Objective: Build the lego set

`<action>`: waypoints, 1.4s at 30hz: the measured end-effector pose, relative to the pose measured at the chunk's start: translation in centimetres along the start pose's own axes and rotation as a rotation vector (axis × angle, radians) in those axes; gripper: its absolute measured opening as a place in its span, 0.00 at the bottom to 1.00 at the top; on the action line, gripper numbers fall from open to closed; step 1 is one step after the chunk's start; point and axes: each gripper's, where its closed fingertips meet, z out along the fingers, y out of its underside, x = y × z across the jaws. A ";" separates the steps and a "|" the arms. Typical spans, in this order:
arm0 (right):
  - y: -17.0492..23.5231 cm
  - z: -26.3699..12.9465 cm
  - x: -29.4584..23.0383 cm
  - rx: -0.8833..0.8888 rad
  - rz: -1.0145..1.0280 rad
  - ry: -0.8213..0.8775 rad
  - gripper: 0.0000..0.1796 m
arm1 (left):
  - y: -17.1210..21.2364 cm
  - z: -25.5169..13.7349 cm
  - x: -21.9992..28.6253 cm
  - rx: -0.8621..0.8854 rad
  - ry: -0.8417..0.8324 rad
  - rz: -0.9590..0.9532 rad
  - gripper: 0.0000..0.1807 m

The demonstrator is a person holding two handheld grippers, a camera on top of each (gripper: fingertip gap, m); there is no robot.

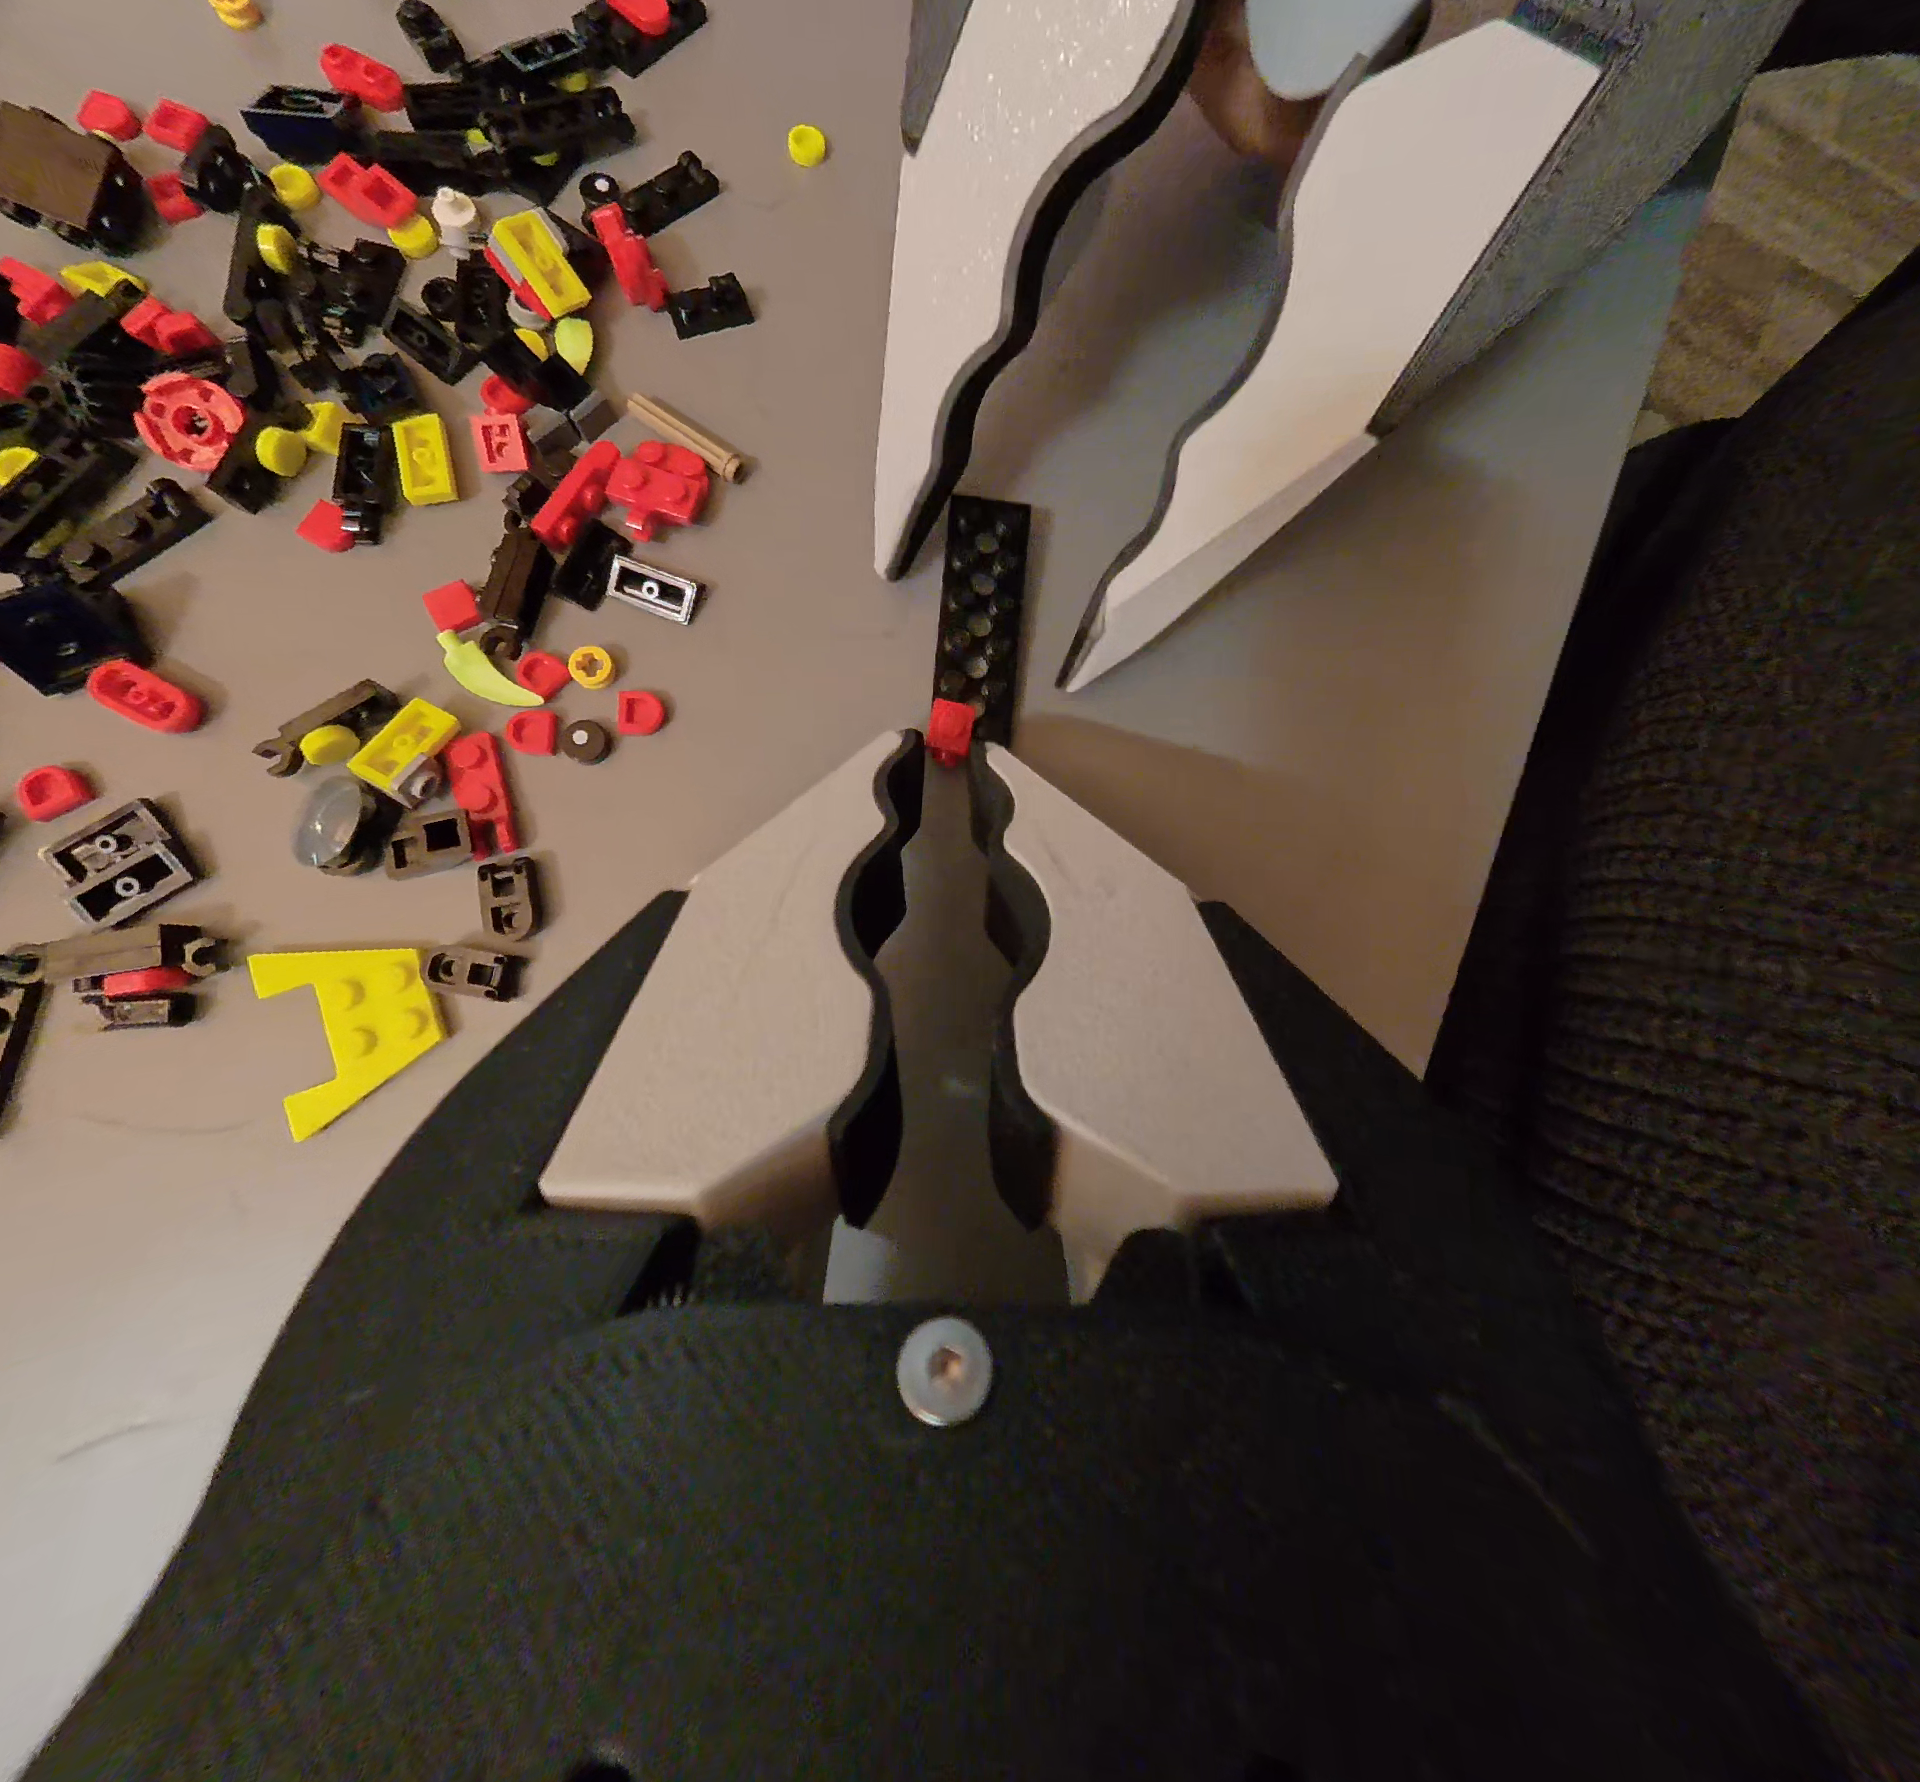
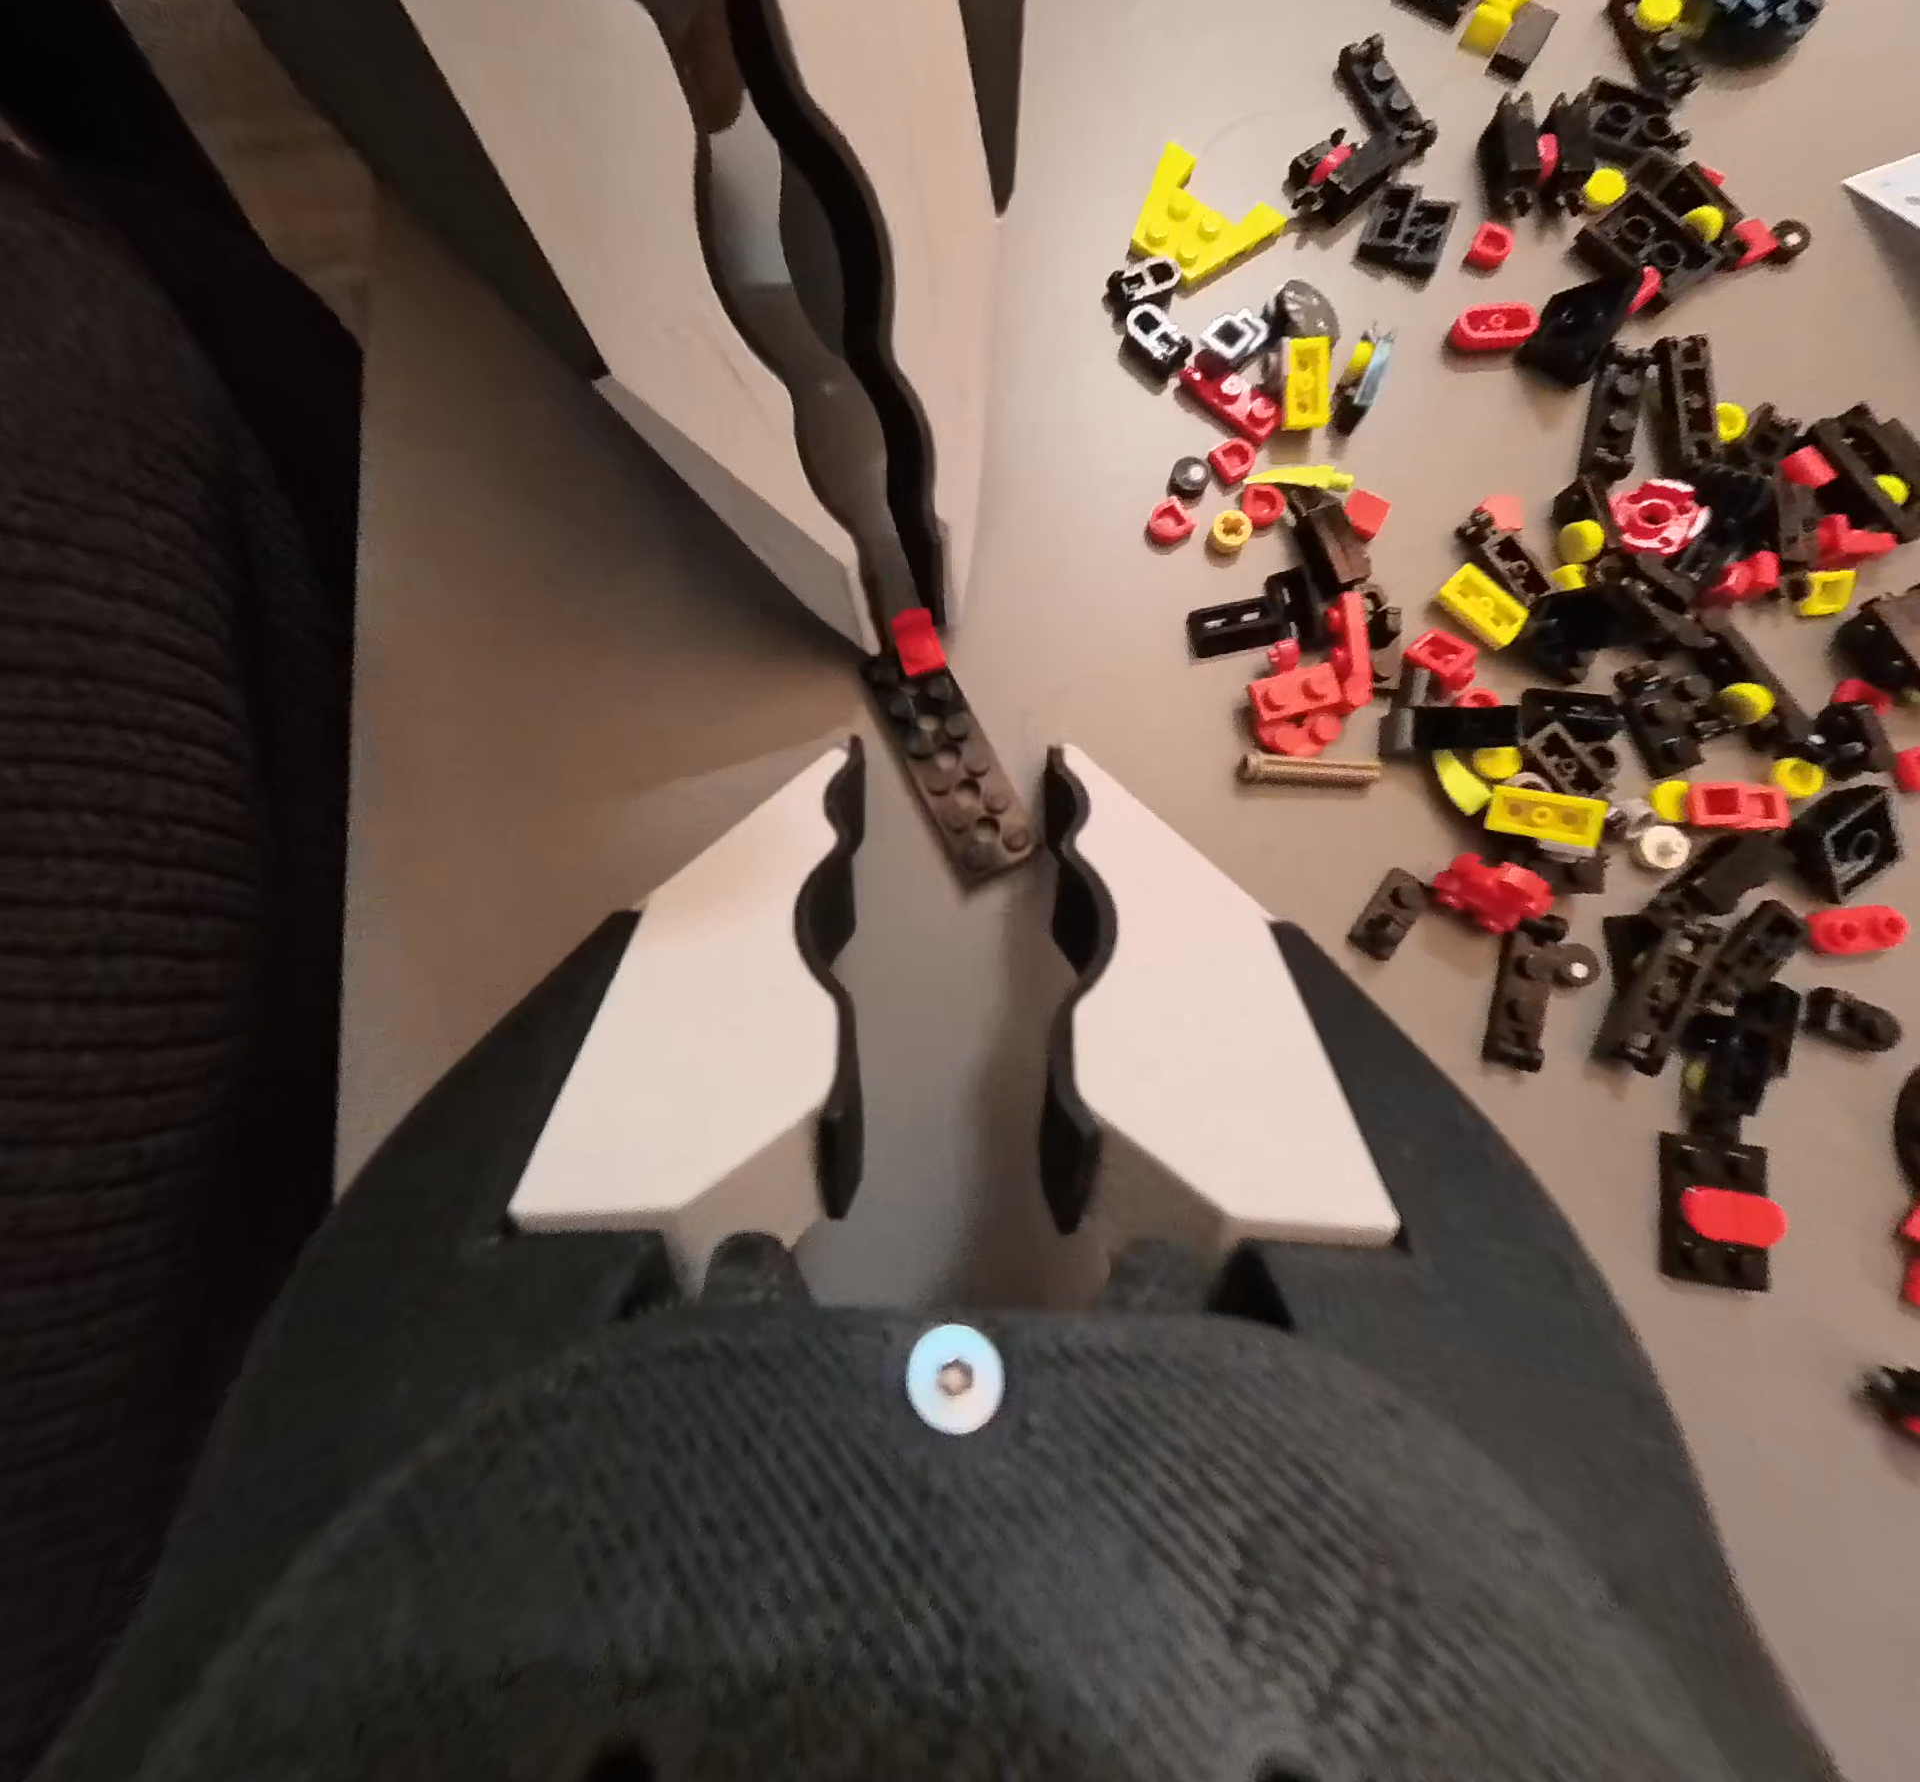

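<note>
A: Status check. The left gripper (image 1: 948, 753) is closed on one small red piece (image 1: 950, 731), held at the near end of the long black plate (image 1: 981, 612). The plate lies flat on the grey table (image 1: 1247, 797), apart from the loose pile.

B: And the right gripper (image 2: 951, 768)?

A: Fingers spread, holding nothing. They straddle the plate's far end without clamping it.

B: Procedure?

A: My judgement: close the right gripper on the plate edges first, to stop it from sliding. Then align the red piece square over the end studs and press straight down. A tilted press could pop it loose.

B: Counts?

A: One plate, one red piece in hand, two grippers. One yellow wedge plate (image 1: 358, 1024) is visible. The loose pile is too dense to count.
</note>
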 end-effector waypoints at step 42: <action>-0.2 0.2 -0.1 0.018 0.133 -0.011 0.08 | 0.0 0.2 -0.4 -0.003 -0.065 0.105 0.06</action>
